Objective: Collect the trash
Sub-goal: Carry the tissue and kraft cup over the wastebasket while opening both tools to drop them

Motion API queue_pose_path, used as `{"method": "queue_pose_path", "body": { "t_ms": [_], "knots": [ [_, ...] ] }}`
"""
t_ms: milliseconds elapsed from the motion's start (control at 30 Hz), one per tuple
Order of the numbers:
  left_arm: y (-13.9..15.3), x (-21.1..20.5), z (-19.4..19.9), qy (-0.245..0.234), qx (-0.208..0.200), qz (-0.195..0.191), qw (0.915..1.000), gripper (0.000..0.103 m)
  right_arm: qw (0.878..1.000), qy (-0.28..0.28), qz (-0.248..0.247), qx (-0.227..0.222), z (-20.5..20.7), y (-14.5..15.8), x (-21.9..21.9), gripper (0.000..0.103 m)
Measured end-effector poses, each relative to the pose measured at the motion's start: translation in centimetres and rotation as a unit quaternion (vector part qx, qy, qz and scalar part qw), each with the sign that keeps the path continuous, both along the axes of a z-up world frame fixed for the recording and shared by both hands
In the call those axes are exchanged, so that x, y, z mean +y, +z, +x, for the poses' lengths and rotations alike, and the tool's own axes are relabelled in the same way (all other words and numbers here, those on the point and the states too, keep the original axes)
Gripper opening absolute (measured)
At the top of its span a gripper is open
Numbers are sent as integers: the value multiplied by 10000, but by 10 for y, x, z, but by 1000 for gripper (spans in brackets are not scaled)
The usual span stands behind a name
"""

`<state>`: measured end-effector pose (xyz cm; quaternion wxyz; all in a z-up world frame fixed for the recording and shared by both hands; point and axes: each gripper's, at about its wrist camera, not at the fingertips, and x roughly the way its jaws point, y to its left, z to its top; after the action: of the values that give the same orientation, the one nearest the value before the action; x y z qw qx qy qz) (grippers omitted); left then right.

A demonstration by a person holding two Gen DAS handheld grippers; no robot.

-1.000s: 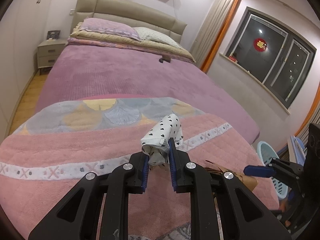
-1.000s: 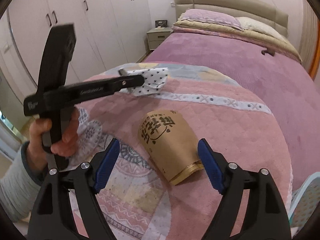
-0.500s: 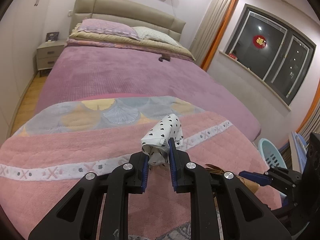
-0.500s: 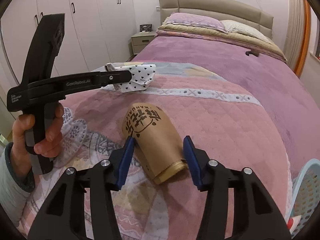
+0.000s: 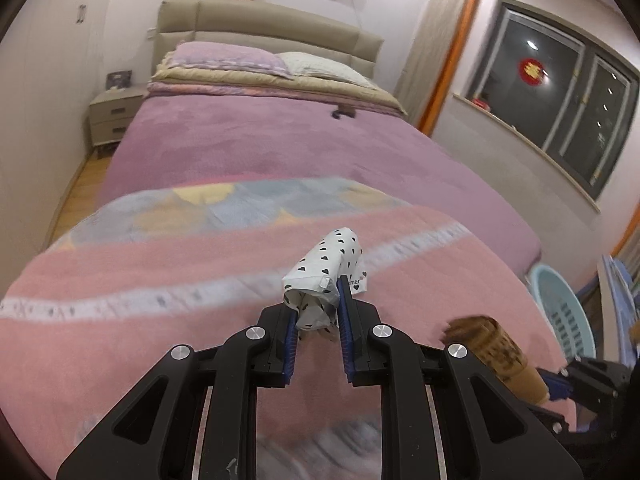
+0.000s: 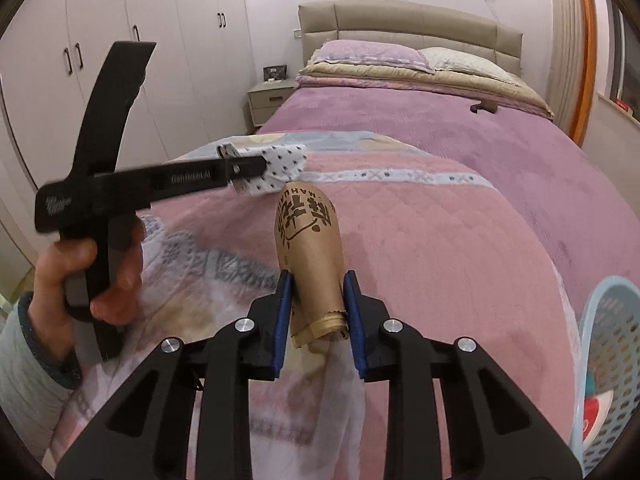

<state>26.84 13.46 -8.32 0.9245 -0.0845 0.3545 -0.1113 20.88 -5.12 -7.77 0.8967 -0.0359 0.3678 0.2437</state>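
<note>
warm indoor light | window (image 5: 568,92) dark with glare | motion blur | fisheye vignette

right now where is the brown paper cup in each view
Left wrist view: the brown paper cup is at lower right, held by the right gripper coming in from the edge.
Right wrist view: the cup is at centre, pinched between the right gripper's fingers.
Shared landmark: the heart-print wrapper, clamped in the left gripper.

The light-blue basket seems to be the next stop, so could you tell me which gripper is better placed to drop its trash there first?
Probably the right gripper: shut on the brown paper cup, it has the light-blue basket directly alongside. The left gripper, holding the heart-print wrapper, sits farther away.
</note>
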Motion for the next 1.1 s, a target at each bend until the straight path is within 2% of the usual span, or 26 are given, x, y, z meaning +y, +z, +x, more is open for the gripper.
{"method": "queue_pose_path", "body": {
  "t_ms": [67, 267, 467, 567, 833, 1000, 1100],
  "knots": [
    [7, -11, -15, -112, -88, 123, 9998, 16, 10000, -74, 30, 23, -10, 0, -6, 23],
    [41, -52, -59, -513, -524, 8, 9973, 16, 9992, -336, 133, -177, -37, 18, -29, 23],
    [80, -95, -75, -804, -951, -4, 9922, 16, 9950, -914, 1, -406, -52, 49, -66, 23],
    [89, -117, -77, -938, -996, -122, 9905, 16, 9918, -1209, 88, -402, -53, 58, -95, 23],
    [87, -194, -75, -1452, -888, -154, 9853, 16, 9730, -2202, 486, -485, -64, 73, -188, 23],
    [76, -245, -73, -1830, -722, -67, 9804, 16, 9581, -2723, 831, -310, -65, 65, -243, 23],
    [70, -266, -66, -1949, -619, -64, 9789, 17, 9460, -3140, 783, -205, -63, 56, -270, 25]
  ]
}}
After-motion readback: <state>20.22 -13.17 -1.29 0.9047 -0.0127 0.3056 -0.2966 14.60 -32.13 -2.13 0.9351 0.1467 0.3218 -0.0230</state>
